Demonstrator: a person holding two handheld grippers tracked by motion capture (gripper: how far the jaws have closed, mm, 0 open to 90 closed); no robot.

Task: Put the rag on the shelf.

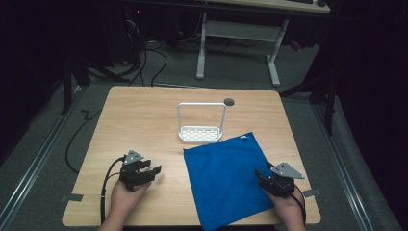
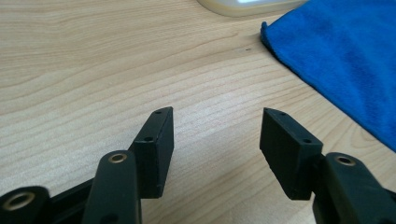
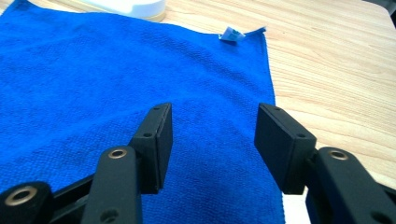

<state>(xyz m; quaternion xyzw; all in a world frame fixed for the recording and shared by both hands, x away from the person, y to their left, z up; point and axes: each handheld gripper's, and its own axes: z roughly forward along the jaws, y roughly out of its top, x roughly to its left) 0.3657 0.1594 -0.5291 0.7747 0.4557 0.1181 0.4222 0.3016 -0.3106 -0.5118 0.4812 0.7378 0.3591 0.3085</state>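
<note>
A blue cloth lies spread flat on the right half of the wooden table, its near edge hanging over the table's front. A small white label sticks up at its far corner. My right gripper stands open over the cloth's right edge, nothing between its jaws. My left gripper is open above bare wood to the left of the cloth, jaws apart and empty.
A white rack with a perforated base and a tall wire frame stands just behind the cloth, its base edge close by. A small dark disc lies at the back. A white-legged desk stands beyond the table.
</note>
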